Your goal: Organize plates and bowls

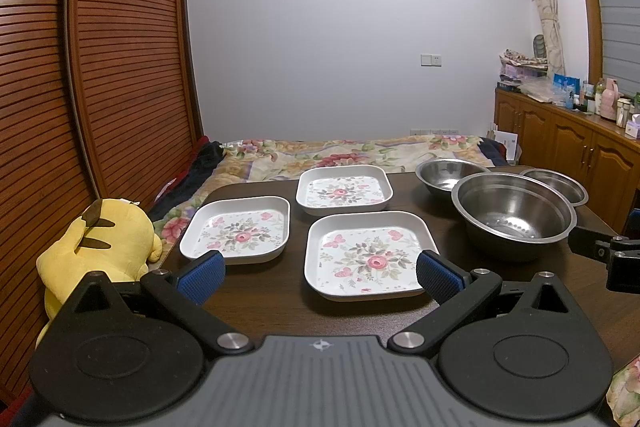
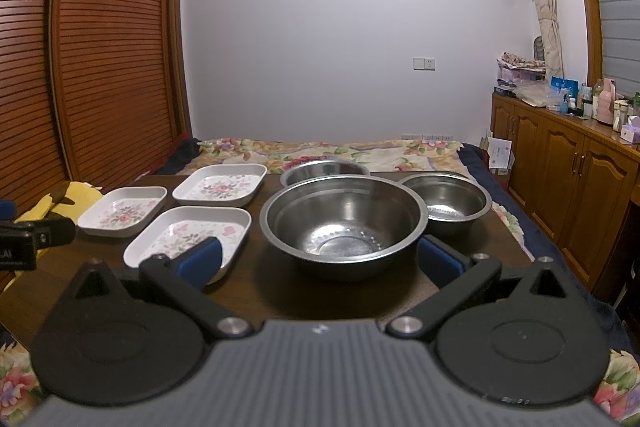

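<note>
Hovering low over the near edge of the dark counter (image 1: 272, 299), the left gripper (image 1: 320, 273) has its blue-padded fingers (image 1: 202, 273) spread wide and empty, framing the nearest floral plate (image 1: 370, 255), while the right gripper (image 2: 320, 261) is likewise spread and empty before the largest steel bowl (image 2: 344, 223). Farther back lie two more floral plates, one to the left (image 1: 236, 229) and one behind (image 1: 344, 189), apart from each other, and two smaller steel bowls (image 2: 446, 201) (image 2: 324, 171) sit behind the big one, with a flowered bed (image 1: 340, 151) beyond.
</note>
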A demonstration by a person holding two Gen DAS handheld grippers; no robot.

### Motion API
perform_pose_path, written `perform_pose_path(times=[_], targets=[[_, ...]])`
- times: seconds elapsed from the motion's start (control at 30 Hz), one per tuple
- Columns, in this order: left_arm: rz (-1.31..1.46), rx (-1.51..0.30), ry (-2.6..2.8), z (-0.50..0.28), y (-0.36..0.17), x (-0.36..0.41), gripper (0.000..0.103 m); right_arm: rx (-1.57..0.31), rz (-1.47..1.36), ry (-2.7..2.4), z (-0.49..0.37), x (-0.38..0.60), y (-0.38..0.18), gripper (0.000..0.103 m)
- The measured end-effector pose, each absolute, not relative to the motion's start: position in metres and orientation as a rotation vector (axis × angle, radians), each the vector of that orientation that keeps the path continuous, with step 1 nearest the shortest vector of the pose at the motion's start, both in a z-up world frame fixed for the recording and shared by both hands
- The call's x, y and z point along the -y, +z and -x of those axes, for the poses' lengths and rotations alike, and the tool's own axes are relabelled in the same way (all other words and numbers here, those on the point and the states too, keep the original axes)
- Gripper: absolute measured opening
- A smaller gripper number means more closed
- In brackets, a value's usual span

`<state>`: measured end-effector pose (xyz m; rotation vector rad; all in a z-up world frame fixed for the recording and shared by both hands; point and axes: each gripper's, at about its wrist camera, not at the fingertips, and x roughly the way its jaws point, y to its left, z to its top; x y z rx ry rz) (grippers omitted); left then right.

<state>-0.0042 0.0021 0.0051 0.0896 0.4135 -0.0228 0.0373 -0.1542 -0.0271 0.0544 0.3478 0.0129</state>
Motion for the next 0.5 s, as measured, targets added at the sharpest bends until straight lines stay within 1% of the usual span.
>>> perform_pose_path(times=[0.5], targets=[[-0.087,-0.438,-0.027,0.0002,-0.0027,-0.0047,0.103,-0.353,-0.054,0.015,-0.0374,0.1544,-0.0273,0.103]])
